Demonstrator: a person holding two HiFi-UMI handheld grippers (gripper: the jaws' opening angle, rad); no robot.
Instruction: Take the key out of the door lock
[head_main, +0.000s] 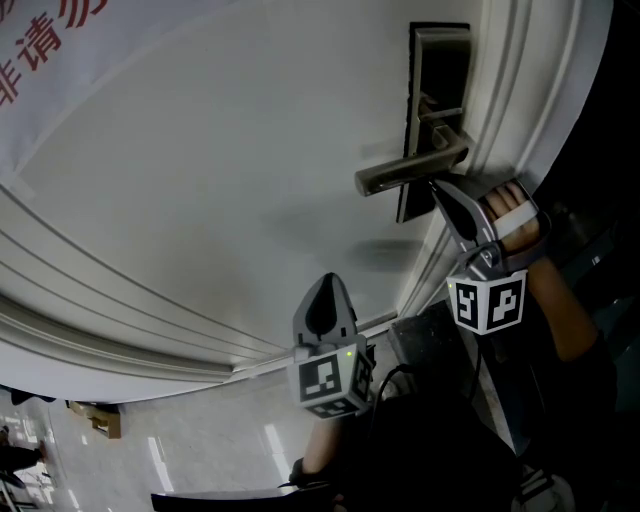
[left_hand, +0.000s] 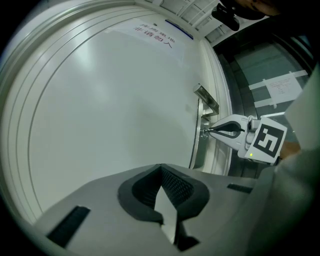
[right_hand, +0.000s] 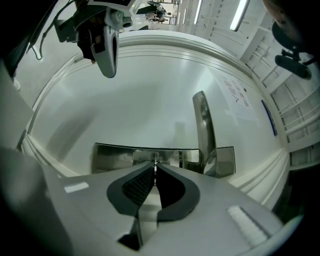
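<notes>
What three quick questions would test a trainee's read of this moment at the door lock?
1. True or false: the left gripper hangs clear of the white door, fingers together, empty.
2. The right gripper has its fingers: A at the dark steel lock plate, under the silver lever handle; B on that handle's tip; C on the door frame.
3. What do those fingers appear to grip?
Key: 1 true; 2 A; 3 the small metal key.
</notes>
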